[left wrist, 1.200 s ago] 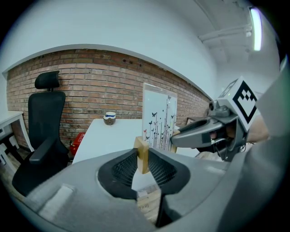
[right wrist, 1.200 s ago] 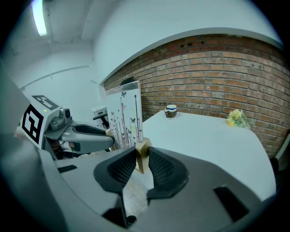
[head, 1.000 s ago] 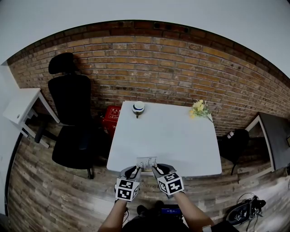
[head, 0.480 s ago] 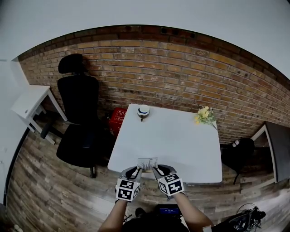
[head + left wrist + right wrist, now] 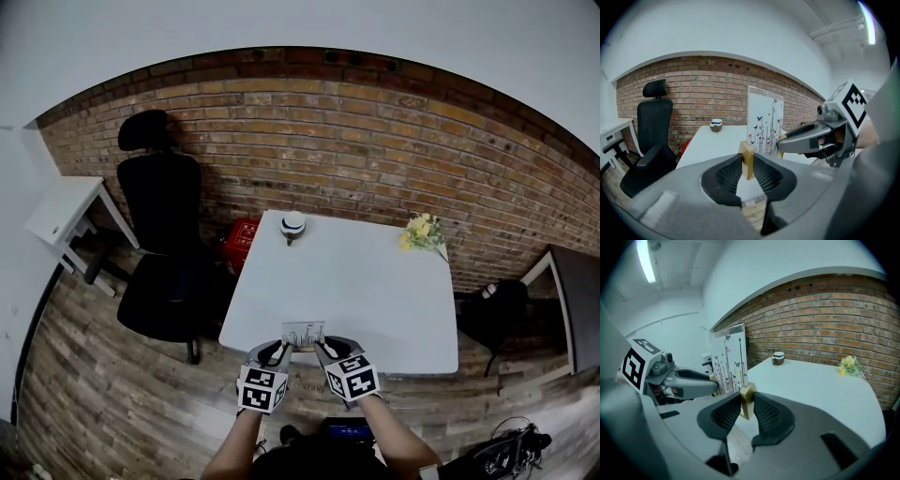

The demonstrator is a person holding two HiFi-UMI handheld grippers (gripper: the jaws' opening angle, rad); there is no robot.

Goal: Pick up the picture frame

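Observation:
The picture frame (image 5: 303, 335) is a clear upright panel printed with thin stems and butterflies, with a light wooden block at each lower corner. It stands at the near edge of the white table (image 5: 356, 281). My left gripper (image 5: 278, 352) is shut on the left wooden block (image 5: 748, 160), with the panel (image 5: 765, 124) rising just beyond it. My right gripper (image 5: 324, 352) is shut on the right wooden block (image 5: 747, 401), beside the panel (image 5: 729, 361). Each gripper shows in the other's view: right gripper (image 5: 806, 139), left gripper (image 5: 693, 380).
A small blue-and-white pot (image 5: 292, 224) sits at the table's far left and yellow flowers (image 5: 419, 231) at its far right. A black office chair (image 5: 164, 244) and a red box (image 5: 242, 242) stand left of the table, against the brick wall. A white desk (image 5: 56, 211) is further left.
Both grippers stay closed on the frame's blocks at the table's near edge. Only the head view has shifted a little.

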